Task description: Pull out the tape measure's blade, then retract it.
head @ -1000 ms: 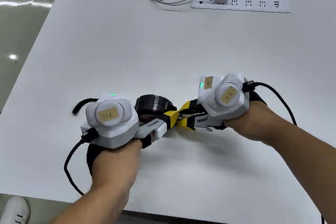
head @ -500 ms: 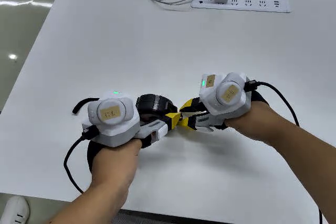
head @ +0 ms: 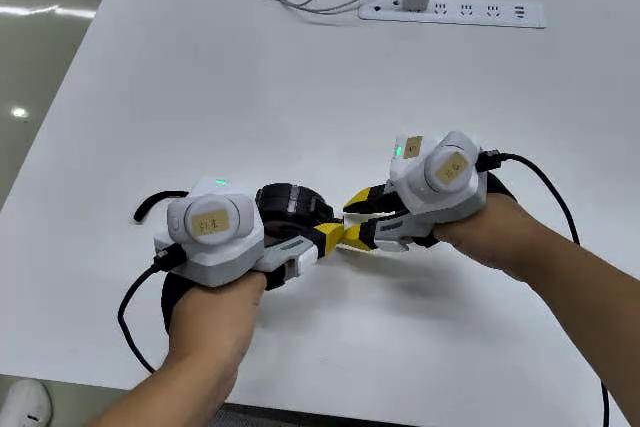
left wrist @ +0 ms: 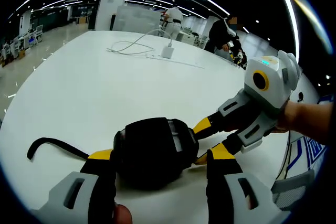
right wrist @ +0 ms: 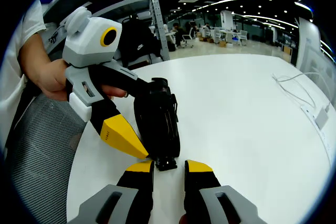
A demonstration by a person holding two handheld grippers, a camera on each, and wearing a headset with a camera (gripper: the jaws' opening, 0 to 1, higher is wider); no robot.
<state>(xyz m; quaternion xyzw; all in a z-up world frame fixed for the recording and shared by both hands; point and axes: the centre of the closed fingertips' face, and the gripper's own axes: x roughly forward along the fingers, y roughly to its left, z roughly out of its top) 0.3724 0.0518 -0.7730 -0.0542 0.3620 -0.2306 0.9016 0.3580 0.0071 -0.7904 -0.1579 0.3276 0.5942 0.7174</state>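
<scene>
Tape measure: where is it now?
In the head view, the tape measure is near the front edge of the table, clamped by the left gripper, with the right gripper at its blade end.

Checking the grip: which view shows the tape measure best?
Left gripper view: the tape measure sits large between the left gripper's jaws. Right gripper view shows it edge-on, tip at the right gripper. In head view the grippers hide most of it.

Tape measure [head: 290, 203] (apparently resting) on table [head: 200, 87]

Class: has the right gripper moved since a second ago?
Yes: the right gripper shifted slightly rightward, toward the white power strip, away from the black round tape measure.
</scene>
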